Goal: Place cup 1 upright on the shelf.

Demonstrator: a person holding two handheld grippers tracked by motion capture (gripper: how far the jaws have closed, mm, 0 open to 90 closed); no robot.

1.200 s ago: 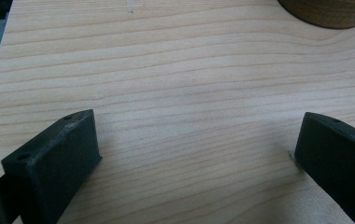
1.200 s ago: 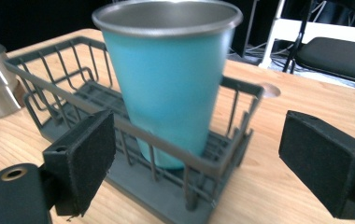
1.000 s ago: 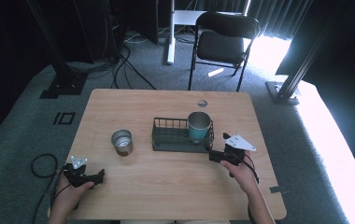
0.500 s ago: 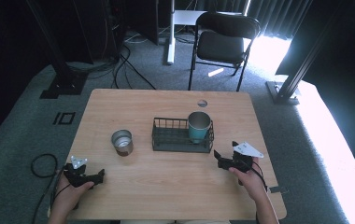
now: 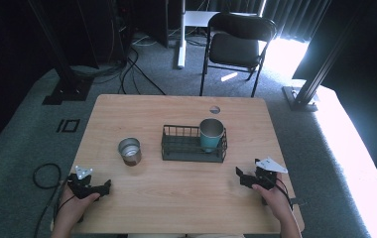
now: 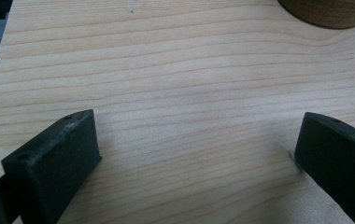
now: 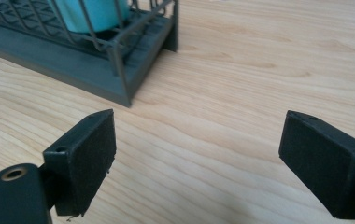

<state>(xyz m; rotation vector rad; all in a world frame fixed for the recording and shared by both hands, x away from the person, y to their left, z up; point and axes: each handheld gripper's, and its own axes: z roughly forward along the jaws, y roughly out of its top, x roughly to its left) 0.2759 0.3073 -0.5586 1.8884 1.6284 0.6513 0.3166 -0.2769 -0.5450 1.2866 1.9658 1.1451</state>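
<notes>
Both grippers rest low near the surface's (image 5: 186, 198) front edge, the left gripper (image 5: 108, 185) and right gripper (image 5: 238, 173) each with fingers spread wide and empty. Beyond, clear wood leads to the metal cup (image 5: 129, 150) and the teal cup (image 5: 211, 134) standing upright in the wire basket's (image 5: 176, 148) right end.

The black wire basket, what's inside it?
Inside the black wire basket a teal cup stands upright at its right end. The rest of the basket's floor looks bare. The high view does not show whether anything lies in the cup.
</notes>
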